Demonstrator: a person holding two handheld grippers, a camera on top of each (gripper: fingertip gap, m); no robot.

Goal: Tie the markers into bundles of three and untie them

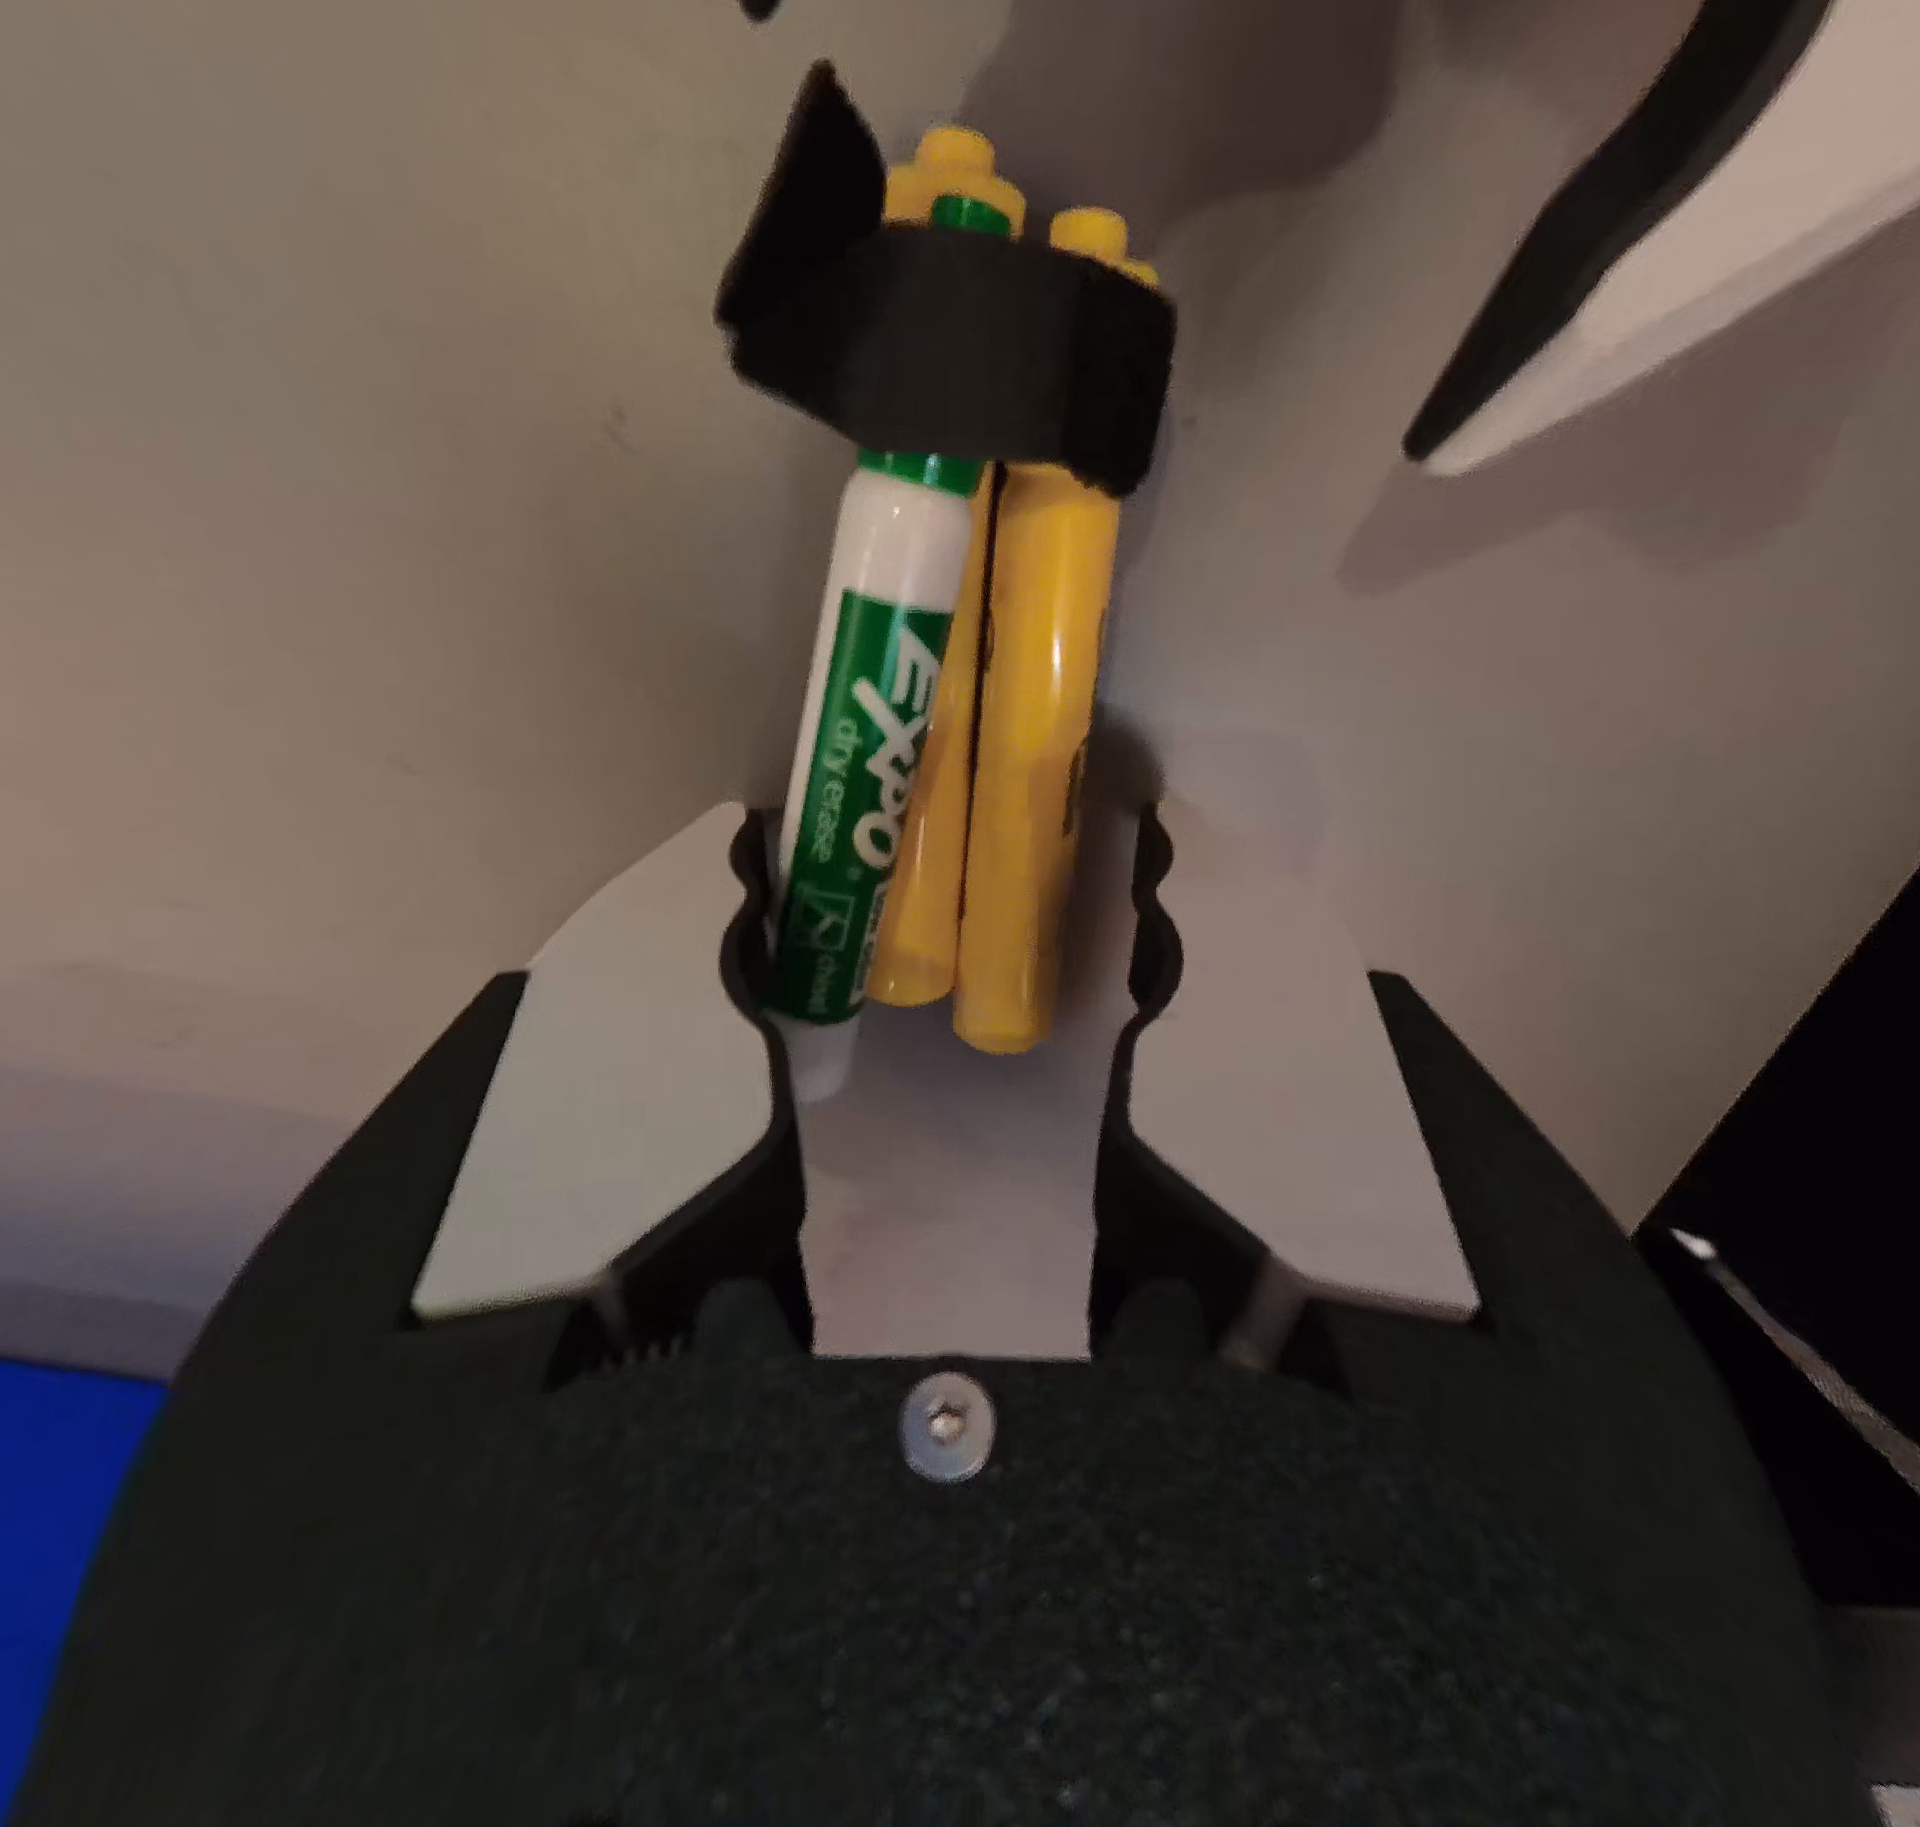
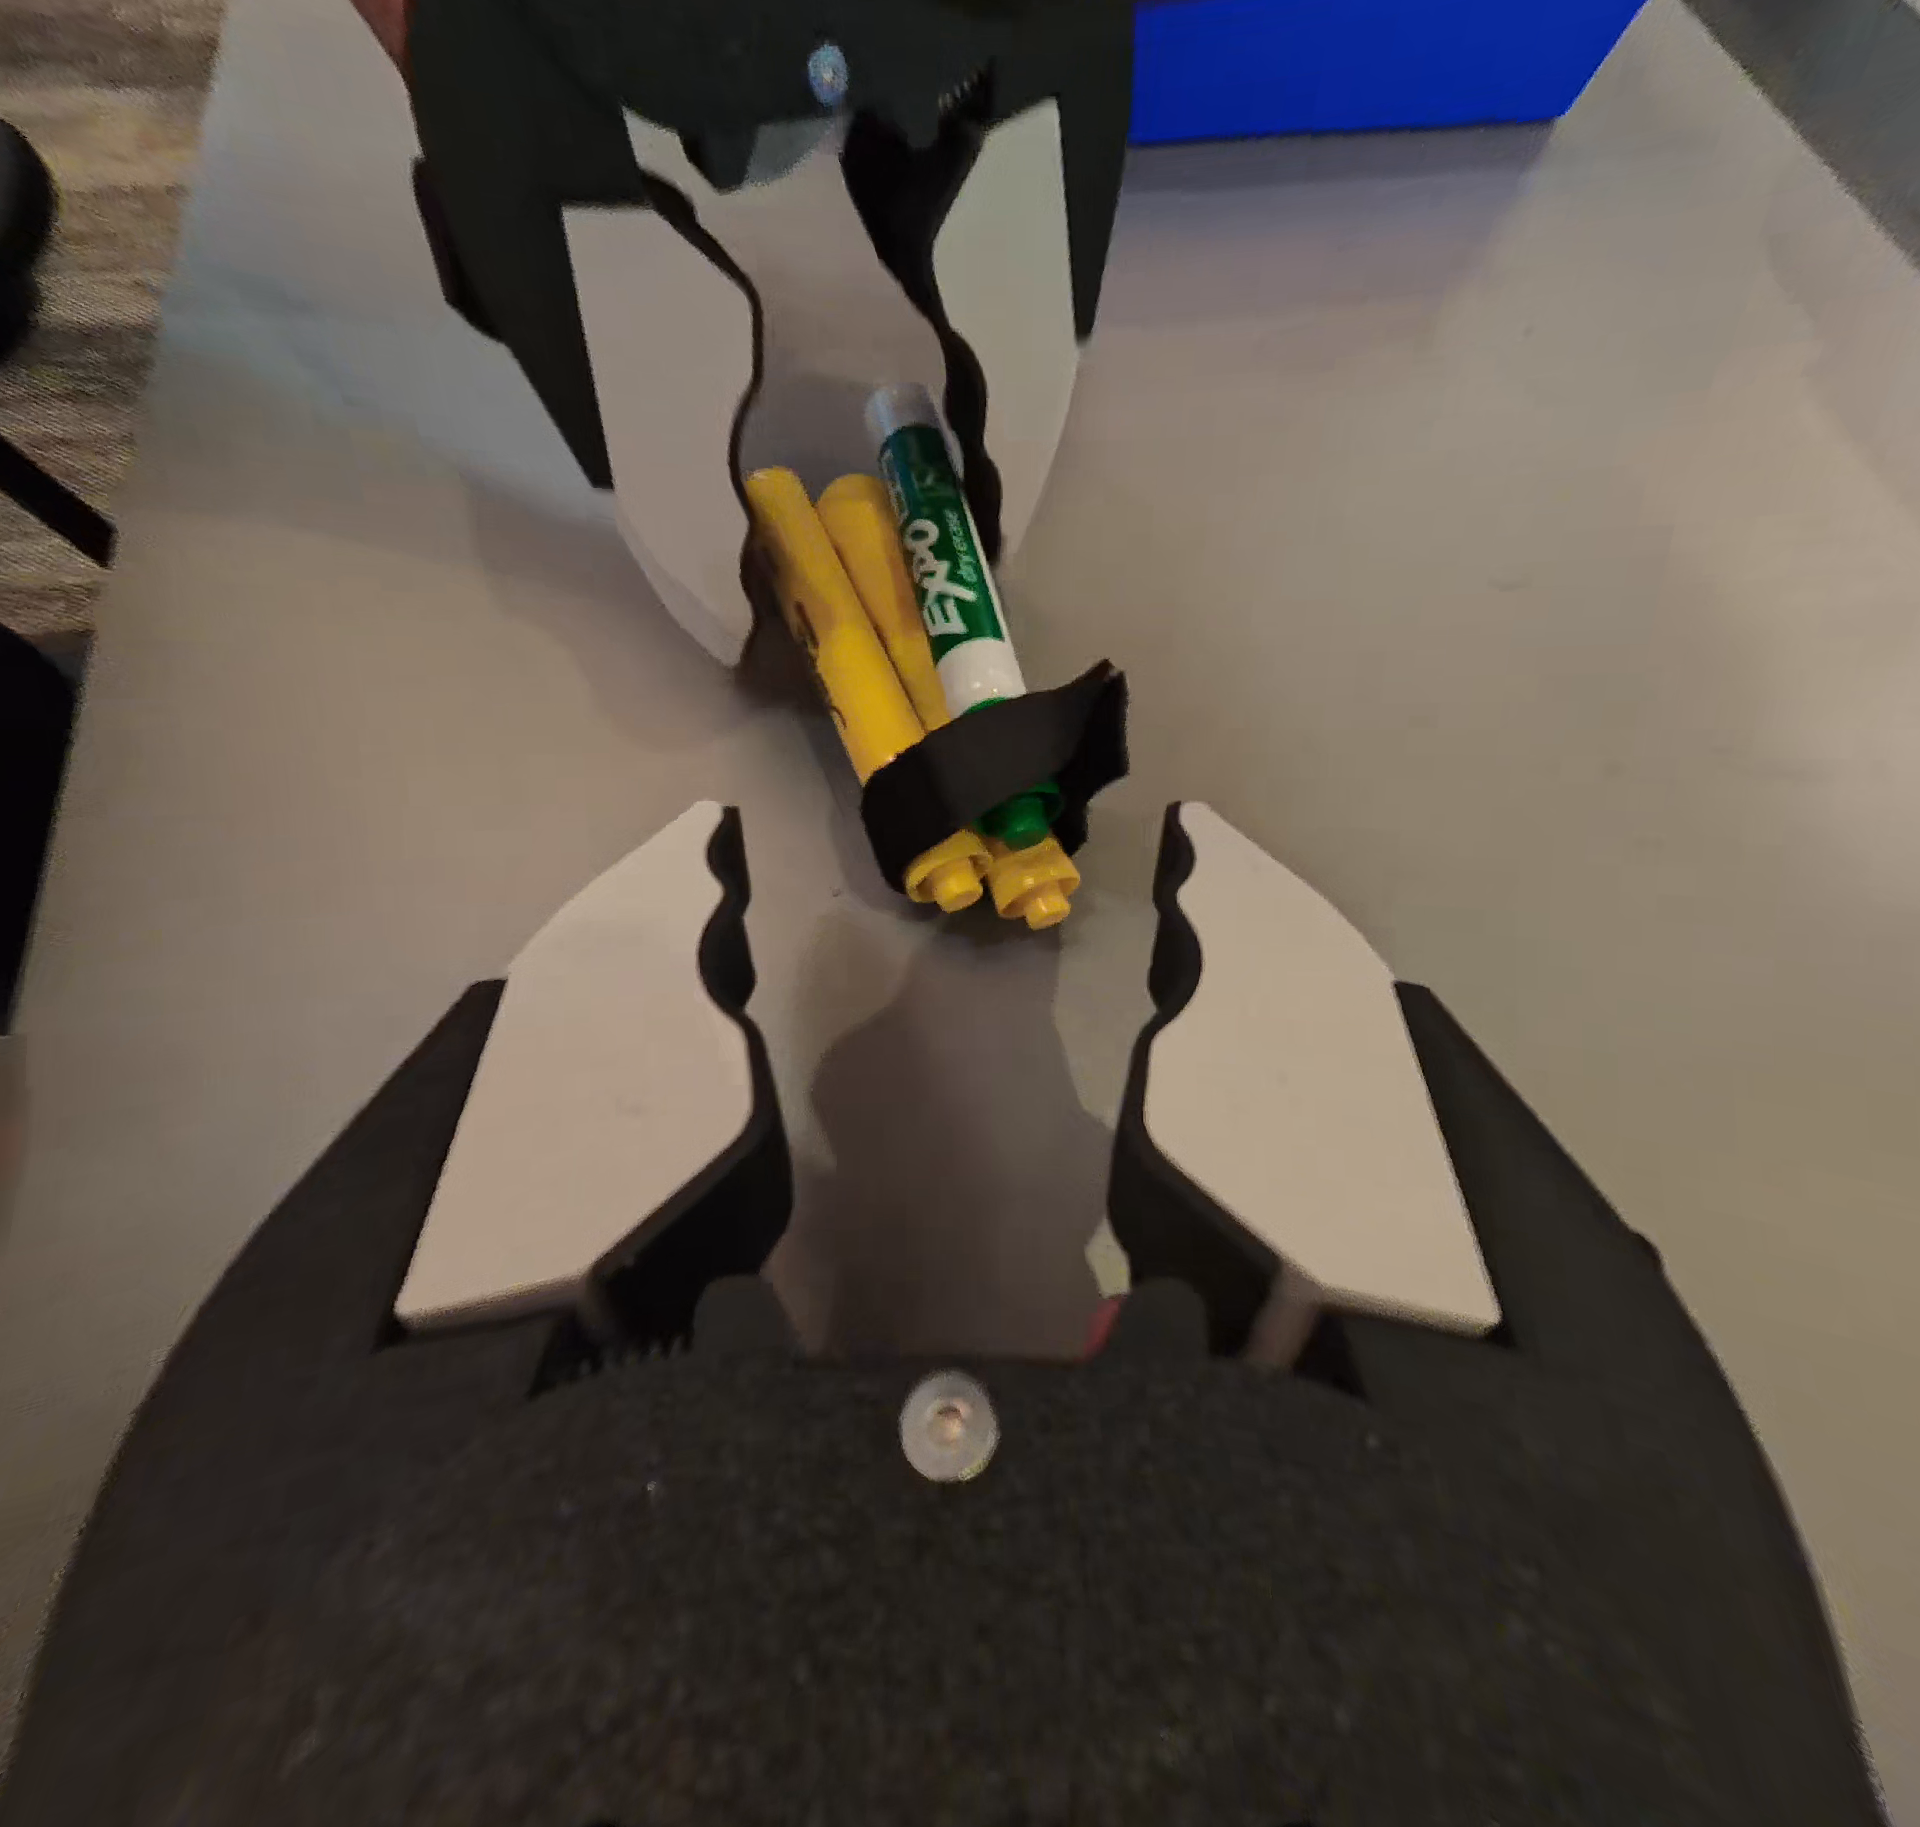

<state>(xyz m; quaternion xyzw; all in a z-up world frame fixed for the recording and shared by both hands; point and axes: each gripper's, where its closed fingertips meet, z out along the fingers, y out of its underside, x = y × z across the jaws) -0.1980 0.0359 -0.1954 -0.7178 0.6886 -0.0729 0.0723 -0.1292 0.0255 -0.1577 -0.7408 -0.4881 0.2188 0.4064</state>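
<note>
A bundle of three markers lies on the grey table (image 2: pixel 1455 634): one green-and-white marker (image 1: pixel 862 738) (image 2: pixel 951 572) and two yellow ones (image 1: pixel 1039 738) (image 2: pixel 831 614). A black strap (image 1: pixel 956 343) (image 2: pixel 997 759) is wrapped around them near the caps, with a loose tail sticking out (image 1: pixel 821 177). My left gripper (image 1: pixel 945 904) is open around the bundle's tail ends; its left pad touches the green marker and its right pad stands apart from the yellow one. It also shows in the right wrist view (image 2: pixel 862 582). My right gripper (image 2: pixel 951 827) is open, with the cap ends just between its fingertips, not touching. Its fingers (image 1: pixel 1621 250) show beyond the bundle.
A blue bin (image 2: pixel 1351 63) (image 1: pixel 62 1414) stands on the table behind the left gripper. The table's edge and carpeted floor (image 2: pixel 73 323) run along the left of the right wrist view. A dark object (image 1: pixel 1818 1258) lies at the right of the left wrist view. Some 8 centimeters of space lies between my two pairs of fingers.
</note>
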